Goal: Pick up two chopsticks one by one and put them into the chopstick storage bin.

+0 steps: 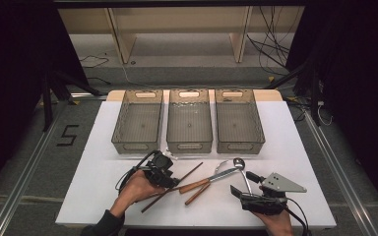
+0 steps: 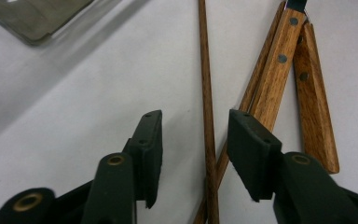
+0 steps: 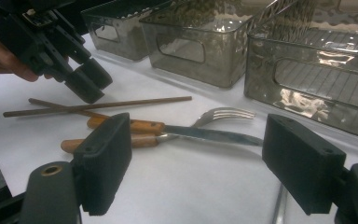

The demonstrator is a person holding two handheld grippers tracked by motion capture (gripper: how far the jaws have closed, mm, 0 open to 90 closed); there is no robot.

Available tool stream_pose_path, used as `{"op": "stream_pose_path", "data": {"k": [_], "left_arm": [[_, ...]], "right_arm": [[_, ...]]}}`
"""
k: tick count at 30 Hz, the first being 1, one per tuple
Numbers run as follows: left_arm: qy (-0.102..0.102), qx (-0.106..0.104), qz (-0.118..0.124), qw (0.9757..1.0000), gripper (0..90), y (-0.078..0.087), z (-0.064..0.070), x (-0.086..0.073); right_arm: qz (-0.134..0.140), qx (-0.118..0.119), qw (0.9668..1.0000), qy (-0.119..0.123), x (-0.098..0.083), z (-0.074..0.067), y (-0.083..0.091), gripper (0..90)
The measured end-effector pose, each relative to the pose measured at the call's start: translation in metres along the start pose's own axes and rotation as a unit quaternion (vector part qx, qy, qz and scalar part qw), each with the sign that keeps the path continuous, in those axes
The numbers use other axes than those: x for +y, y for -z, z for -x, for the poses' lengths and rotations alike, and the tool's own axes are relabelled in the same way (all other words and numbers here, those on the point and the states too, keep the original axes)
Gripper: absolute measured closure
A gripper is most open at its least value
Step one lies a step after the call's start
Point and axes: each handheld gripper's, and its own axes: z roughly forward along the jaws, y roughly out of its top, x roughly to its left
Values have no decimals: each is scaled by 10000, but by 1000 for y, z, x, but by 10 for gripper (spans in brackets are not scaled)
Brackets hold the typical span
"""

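1. The left gripper (image 1: pixel 173 180) is held low over the white table (image 1: pixel 98 147), its jaws parted on either side of a dark wooden chopstick (image 2: pixel 208 116); in the left gripper view a clear gap is seen between each pad and the stick, so nothing is clamped yet.
2. A second chopstick (image 2: pixel 254 91) is seen crossing under the first, just beyond the right jaw.
3. Past that jaw, a wooden-handled knife (image 2: pixel 279 70) and a wooden-handled fork (image 2: pixel 314 107) are laid side by side, touching.
4. The right gripper (image 1: pixel 239 192) is held wide apart and unloaded, with the knife blade (image 3: pixel 205 134) and fork tines (image 3: pixel 226 113) lying ahead of its jaws.
5. A spoon (image 1: pixel 239 164) is found just beside the right gripper.
6. Three clear bins (image 1: pixel 189 120) are set in a row beyond both grippers.
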Motion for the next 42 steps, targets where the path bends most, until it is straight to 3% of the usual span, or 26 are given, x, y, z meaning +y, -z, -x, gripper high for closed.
{"op": "stream_pose_path", "data": {"k": [11, 22, 27, 42], "left_arm": [[-68, -112, -170, 9998, 661, -8, 1, 4], [-214, 14, -266, 9994, 736, -14, 5, 4], [-287, 165, -288, 9990, 801, -15, 7, 3], [-105, 15, -54, 9999, 848, -6, 1, 1]], "right_arm": [[-17, -25, 10000, -1, 0, 0, 0, 256], [-40, -57, 10000, -10, 0, 0, 0, 261], [-48, -52, 10000, 5, 0, -1, 0, 263], [-70, -21, 10000, 16, 0, -1, 0, 264]]}}
